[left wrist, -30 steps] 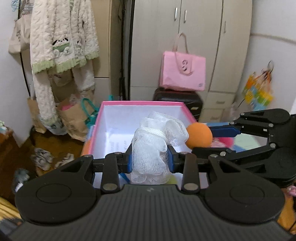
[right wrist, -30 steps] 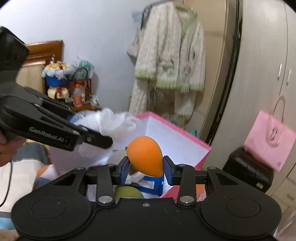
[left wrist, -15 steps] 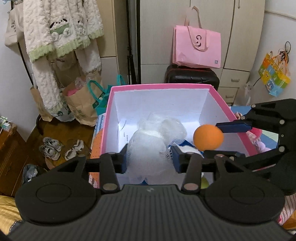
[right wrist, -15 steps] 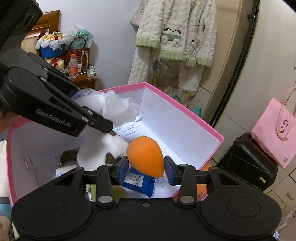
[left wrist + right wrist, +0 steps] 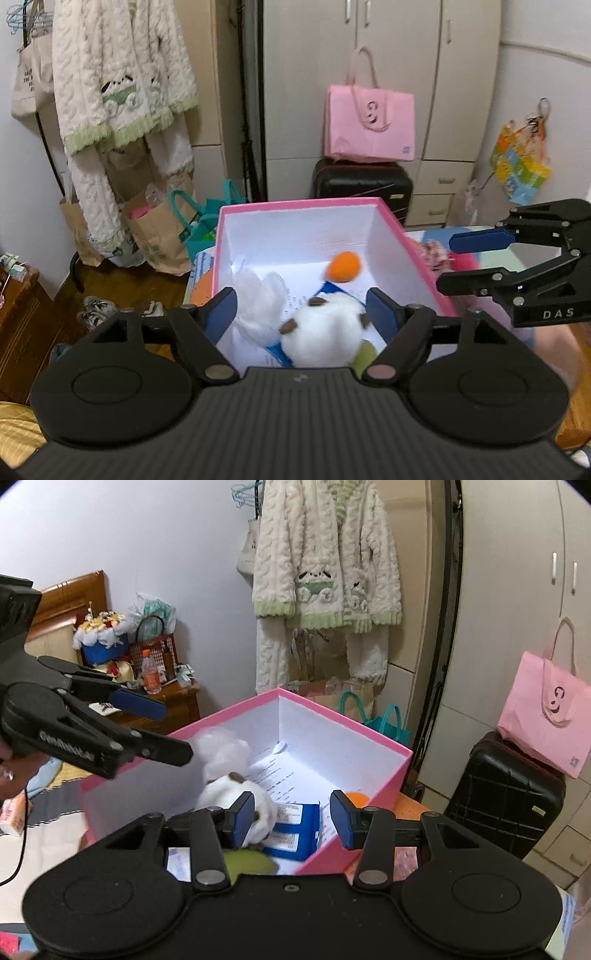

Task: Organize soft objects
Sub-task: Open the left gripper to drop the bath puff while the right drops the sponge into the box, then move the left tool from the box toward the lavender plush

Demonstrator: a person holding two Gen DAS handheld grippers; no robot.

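Released since the earlier frames, the white mesh puff (image 5: 258,306) and orange sponge (image 5: 343,266) now lie inside the pink box (image 5: 306,204). Your left gripper (image 5: 302,313) and right gripper (image 5: 291,816), jaws just opened, stand empty above it, beside a white plush (image 5: 325,332).

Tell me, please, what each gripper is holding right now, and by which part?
Nothing. The left gripper and right gripper have just been opening; the mesh puff and orange ball are loose in the pink box.
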